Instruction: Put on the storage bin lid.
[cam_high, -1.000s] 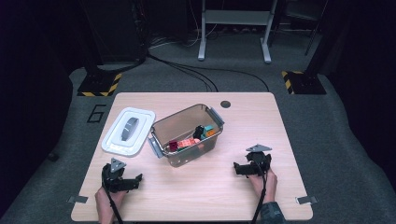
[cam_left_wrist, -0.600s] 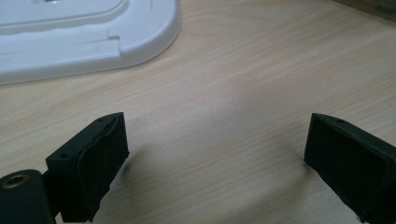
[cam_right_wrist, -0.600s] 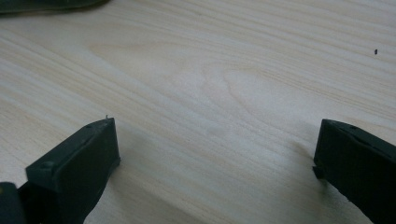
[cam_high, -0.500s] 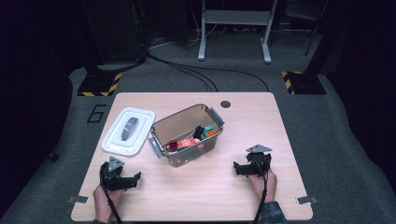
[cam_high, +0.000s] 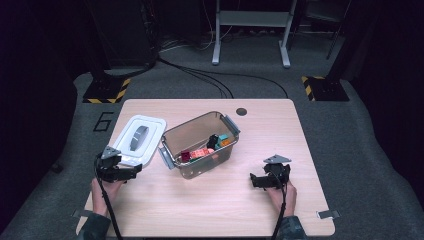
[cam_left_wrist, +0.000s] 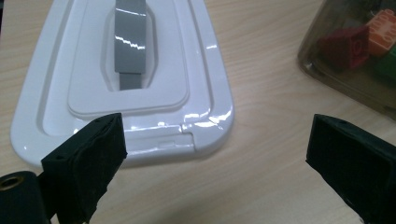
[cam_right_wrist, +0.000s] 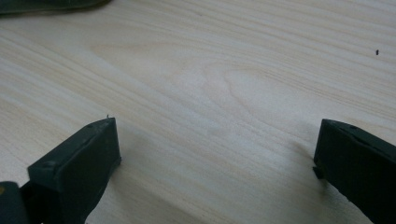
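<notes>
A white lid (cam_high: 140, 137) with a grey handle (cam_left_wrist: 130, 42) lies flat on the wooden table (cam_high: 300, 130), left of a clear plastic bin (cam_high: 200, 145). The bin holds several coloured bricks (cam_high: 207, 149); a dark red one (cam_left_wrist: 348, 44) shows through its wall. My left gripper (cam_high: 134, 171) is open at the lid's near edge, and the lid (cam_left_wrist: 140, 93) lies just beyond its jaws with nothing between them. My right gripper (cam_high: 254, 180) is open low over bare wood (cam_right_wrist: 215, 93), right of the bin and pointing toward it, empty.
The table has a round dark hole (cam_high: 241, 111) near its far edge. Black cables trail from both grippers toward the person's hands (cam_high: 280, 195). The bin's dark base (cam_right_wrist: 46, 4) shows at the top left of the right gripper view. Bare tabletop surrounds the right gripper.
My left gripper has moved forward and a little left, up to the near edge of the white lid. The right gripper has stayed in place.
</notes>
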